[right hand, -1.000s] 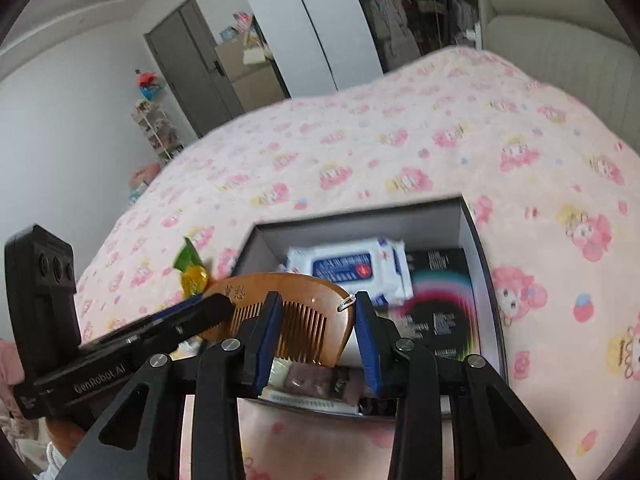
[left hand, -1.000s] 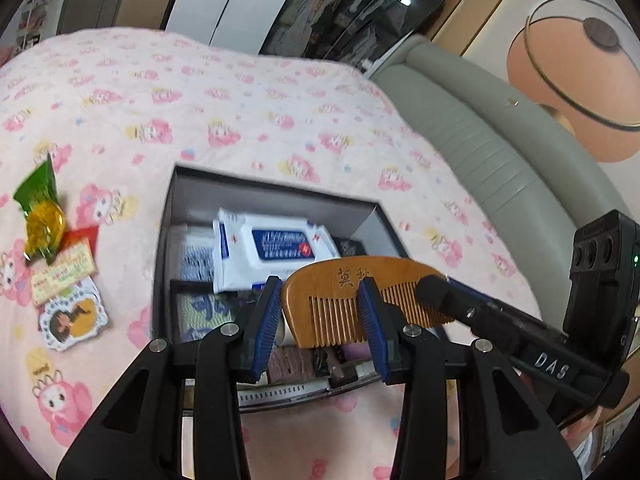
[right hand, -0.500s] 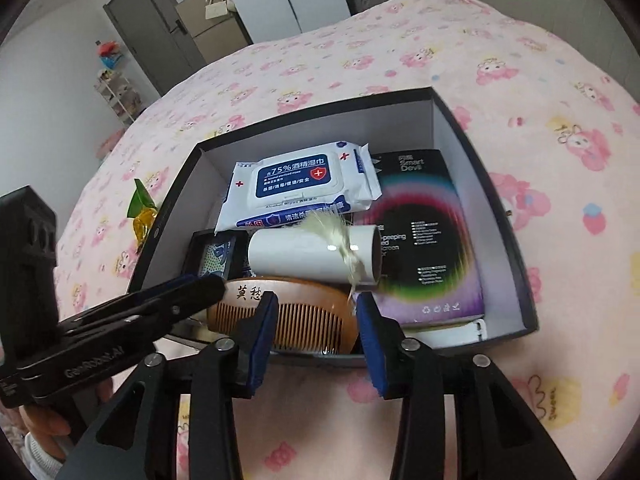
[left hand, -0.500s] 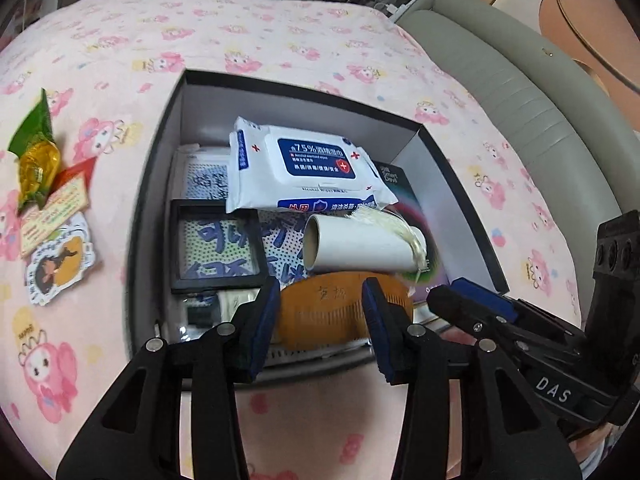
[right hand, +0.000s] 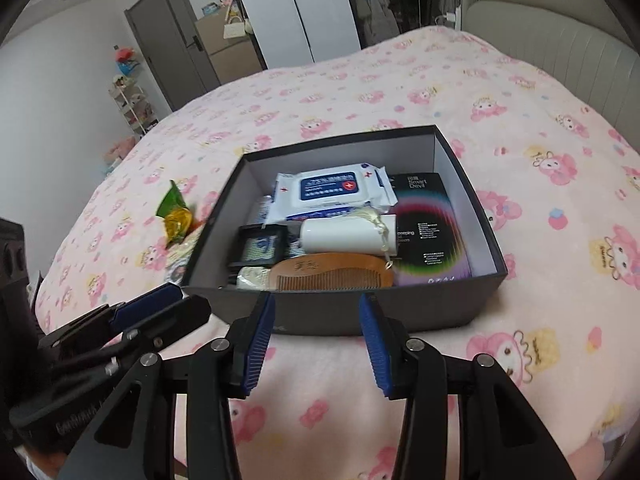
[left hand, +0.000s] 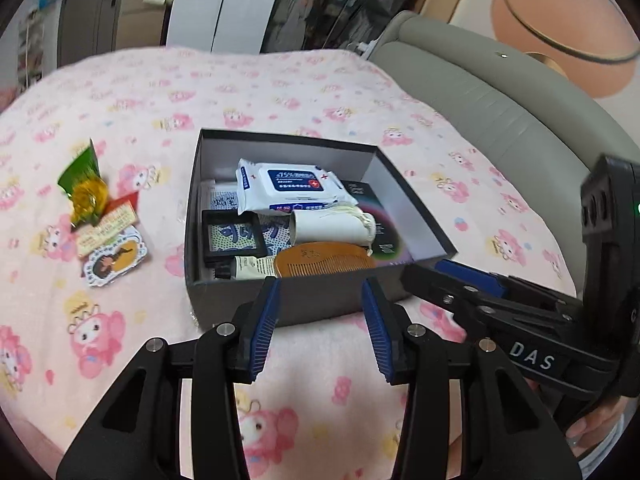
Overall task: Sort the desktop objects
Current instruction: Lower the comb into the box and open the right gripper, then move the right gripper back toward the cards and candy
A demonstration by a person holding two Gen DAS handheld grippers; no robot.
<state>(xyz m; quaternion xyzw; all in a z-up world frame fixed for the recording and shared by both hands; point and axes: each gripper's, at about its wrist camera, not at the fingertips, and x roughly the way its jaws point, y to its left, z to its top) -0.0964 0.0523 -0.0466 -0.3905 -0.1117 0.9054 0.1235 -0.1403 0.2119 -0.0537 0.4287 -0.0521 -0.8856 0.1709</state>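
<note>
Both grippers' jaws gape wide, holding nothing.

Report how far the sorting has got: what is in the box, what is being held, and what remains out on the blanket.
Done: the wooden comb lies in the dark box with the wipes pack, a white tube and a small black frame. In hand: nothing; the left gripper and right gripper hover before the box, jaws open. Left: the green-wrapped candy and stickers on the blanket.
</note>
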